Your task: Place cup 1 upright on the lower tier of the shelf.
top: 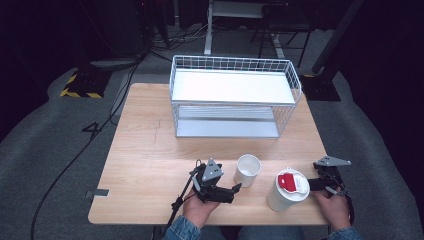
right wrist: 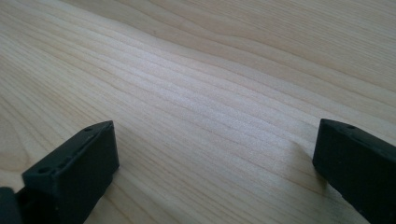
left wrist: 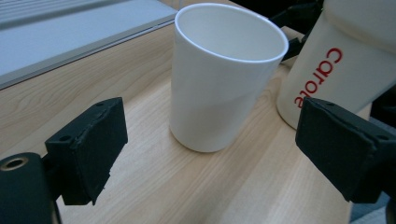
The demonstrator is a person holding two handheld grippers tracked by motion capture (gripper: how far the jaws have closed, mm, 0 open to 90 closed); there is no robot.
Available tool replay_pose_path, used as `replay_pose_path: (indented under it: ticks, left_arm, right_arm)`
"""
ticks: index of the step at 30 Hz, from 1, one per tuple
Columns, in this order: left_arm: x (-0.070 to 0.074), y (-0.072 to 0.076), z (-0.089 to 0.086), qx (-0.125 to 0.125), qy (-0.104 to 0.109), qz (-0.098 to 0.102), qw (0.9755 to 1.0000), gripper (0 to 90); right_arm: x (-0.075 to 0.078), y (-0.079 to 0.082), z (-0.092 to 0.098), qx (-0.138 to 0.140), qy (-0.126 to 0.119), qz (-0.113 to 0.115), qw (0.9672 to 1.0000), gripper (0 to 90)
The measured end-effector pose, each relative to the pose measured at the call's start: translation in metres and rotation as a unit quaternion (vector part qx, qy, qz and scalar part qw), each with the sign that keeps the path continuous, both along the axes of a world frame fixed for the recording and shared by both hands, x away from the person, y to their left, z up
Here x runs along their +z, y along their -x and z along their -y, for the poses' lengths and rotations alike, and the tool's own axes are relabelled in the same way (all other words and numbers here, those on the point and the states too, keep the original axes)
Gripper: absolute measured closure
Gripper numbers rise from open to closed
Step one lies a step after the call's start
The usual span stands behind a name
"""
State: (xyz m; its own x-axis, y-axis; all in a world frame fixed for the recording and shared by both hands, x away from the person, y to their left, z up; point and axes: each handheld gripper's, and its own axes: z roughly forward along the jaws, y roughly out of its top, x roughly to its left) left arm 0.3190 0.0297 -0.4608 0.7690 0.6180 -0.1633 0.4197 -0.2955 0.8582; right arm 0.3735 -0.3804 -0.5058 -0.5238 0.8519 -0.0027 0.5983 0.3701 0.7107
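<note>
A wooden desk carries a white wire rack at its far side, long axis running left to right, open front facing the person. At the near edge a white cup stands upright, mouth up, long axis vertical. Just beside it on the right, apart from it, stands a taller white container with a red-and-white lid, also upright; in the left gripper view its side bears red lettering running up the wall. The left gripper lies low over the desk near the cup's left side, pointing right toward it; in its own view the jaws stand wide apart, the cup ahead between them, not touched. The right gripper sits just right of the container, pointing left toward it; whether it touches cannot be told from above. In the right gripper view its jaws are spread apart over bare wood grain, holding nothing. A hand and a denim sleeve enter at the bottom.
</note>
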Motion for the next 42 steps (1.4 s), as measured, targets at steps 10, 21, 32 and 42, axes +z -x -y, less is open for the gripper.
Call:
replay_pose_path:
  ticks: [10, 21, 32, 42]
  left_arm:
    - [-0.016, -0.012, 0.021, -0.018, -0.015, -0.002, 0.9997, 7.6]
    - [-0.030, -0.024, 0.040, -0.012, -0.041, -0.016, 0.9990, 7.2]
    - [-0.037, -0.032, 0.054, -0.019, -0.050, -0.028, 0.9982, 11.5]
    - [-0.038, -0.033, 0.058, -0.022, -0.055, -0.013, 0.9982, 20.4]
  right_arm:
    - [0.000, 0.000, 0.000, 0.000, 0.000, 0.000, 1.0000, 0.5]
    - [0.000, 0.000, 0.000, 0.000, 0.000, 0.000, 1.0000, 0.5]
    - [0.000, 0.000, 0.000, 0.000, 0.001, 0.000, 1.0000, 0.5]
    - [0.000, 0.000, 0.000, -0.001, 0.000, 0.000, 1.0000, 0.5]
